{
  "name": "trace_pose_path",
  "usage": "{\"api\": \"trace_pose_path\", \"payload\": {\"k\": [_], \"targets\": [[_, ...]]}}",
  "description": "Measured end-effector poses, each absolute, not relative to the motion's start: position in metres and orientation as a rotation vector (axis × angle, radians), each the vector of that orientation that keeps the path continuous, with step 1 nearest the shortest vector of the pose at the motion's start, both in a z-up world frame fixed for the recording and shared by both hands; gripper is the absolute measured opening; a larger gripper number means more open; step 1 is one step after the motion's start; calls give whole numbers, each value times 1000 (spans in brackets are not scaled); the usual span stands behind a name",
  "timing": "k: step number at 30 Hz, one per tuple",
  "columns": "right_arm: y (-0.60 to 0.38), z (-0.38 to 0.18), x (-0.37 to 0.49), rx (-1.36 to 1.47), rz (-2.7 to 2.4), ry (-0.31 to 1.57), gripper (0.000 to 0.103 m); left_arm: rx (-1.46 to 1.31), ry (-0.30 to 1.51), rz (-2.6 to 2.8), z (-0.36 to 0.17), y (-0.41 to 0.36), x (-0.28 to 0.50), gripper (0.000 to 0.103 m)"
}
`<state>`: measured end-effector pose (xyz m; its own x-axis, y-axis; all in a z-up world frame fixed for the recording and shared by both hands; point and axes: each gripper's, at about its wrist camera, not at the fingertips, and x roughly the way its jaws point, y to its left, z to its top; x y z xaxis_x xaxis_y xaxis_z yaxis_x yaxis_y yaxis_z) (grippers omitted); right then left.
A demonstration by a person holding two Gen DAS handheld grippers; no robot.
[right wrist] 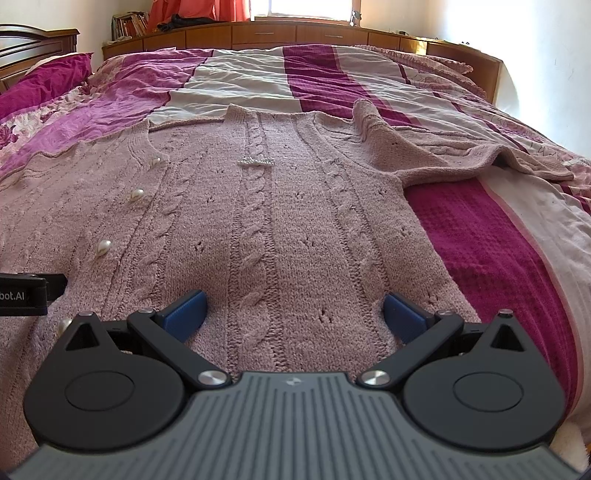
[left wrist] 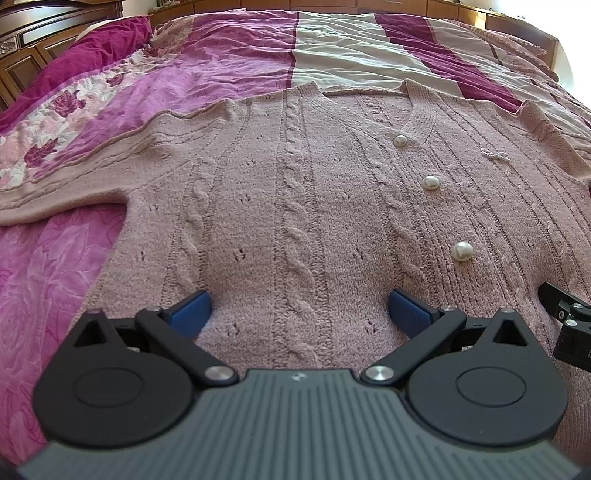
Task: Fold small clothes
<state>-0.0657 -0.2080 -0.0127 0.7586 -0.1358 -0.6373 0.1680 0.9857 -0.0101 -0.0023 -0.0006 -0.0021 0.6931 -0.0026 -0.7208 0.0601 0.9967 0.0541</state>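
Two hand-held grippers hover low over a dusty-pink cable-knit cardigan (left wrist: 295, 192) spread flat, front side up, on a bed; the bedspread (left wrist: 351, 48), striped in magenta, pale grey and floral pink, fills both views out to a wooden surround (right wrist: 280, 33) at the far edge; the cardigan lies across the middle of the bed with its neckline at the far end and its hem nearest the cameras; one sleeve (left wrist: 74, 173) stretches out to the left in the left wrist view, and the other sleeve (right wrist: 461, 155) lies rumpled to the right in the right wrist view; the left gripper (left wrist: 299, 310) stands with its blue pads (left wrist: 190, 312) spread wide over the near part of the knit, nothing between them; the right gripper (right wrist: 293, 314) is likewise wide apart over the garment's right half, its pads (right wrist: 184, 312) holding nothing; whether either touches the wool cannot be told; pearl buttons (left wrist: 430, 182) run down the placket, between the two tools; a small beaded ornament (right wrist: 256, 161) sits on the right chest.
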Motion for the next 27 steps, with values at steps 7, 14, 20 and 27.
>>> {"api": "trace_pose_path", "payload": {"k": [7,14,20,27], "targets": [[-207,-13,-67,46,-167,684,103,77,808,-31,-1,-1,-1,103],[-207,-13,-67,47,-168,685,103,77,808,-31,-1,-1,-1,103],[-207,-13,-66,53,-169,690,103,78,804,-32,-2,-2,-2,103],[-209,-13,-65,61,-160,691,103,78,810,-34,-2,-1,-1,103]]}}
